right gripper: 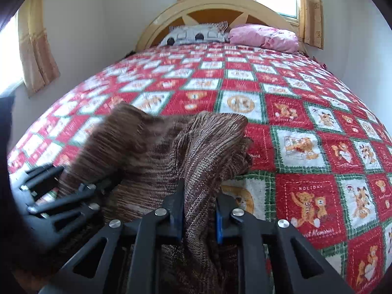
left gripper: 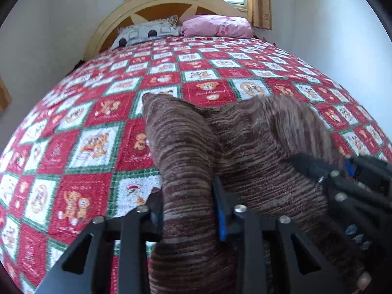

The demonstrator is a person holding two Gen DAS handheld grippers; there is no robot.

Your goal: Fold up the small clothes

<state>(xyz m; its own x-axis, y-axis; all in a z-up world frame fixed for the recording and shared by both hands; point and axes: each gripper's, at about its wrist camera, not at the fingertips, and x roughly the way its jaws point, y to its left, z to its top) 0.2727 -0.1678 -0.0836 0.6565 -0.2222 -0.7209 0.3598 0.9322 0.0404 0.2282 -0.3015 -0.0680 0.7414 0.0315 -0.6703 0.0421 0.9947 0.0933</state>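
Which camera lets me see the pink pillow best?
The right wrist view: the pink pillow looks bigger there, and its crumpled end shows clearly. The left wrist view shows the same pillow at the headboard, smaller and farther off.
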